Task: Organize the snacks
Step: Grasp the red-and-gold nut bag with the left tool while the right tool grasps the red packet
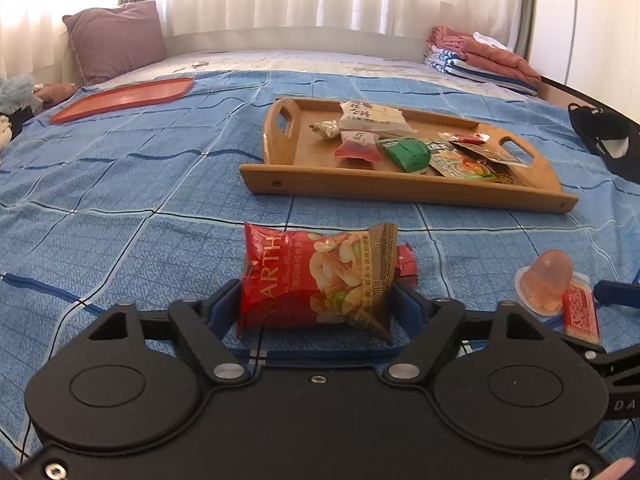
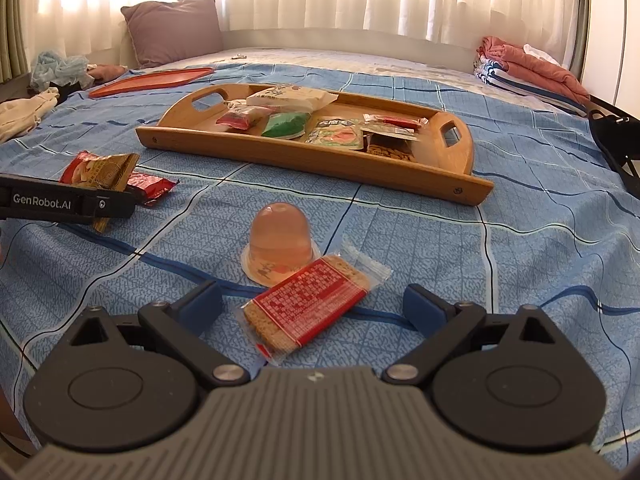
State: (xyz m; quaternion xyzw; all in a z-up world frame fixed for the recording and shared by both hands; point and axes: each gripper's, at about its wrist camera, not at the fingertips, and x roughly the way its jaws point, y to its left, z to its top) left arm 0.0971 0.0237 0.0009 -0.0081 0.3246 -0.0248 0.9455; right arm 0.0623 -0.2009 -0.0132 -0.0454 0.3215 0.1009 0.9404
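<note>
A bed with a blue checked sheet point(image 1: 120, 184) is filling the room under white curtains, and a wooden tray point(image 1: 400, 188) already holding several snack packets is sitting toward its middle. The left gripper point(image 1: 316, 304) is pinching a red chip bag point(image 1: 316, 280) between its blue pads. The right gripper point(image 2: 312, 312) is hovering with its jaws spread wide around a cracker packet point(image 2: 312, 304), which is lying just beside a pink jelly cup point(image 2: 280, 236).
</note>
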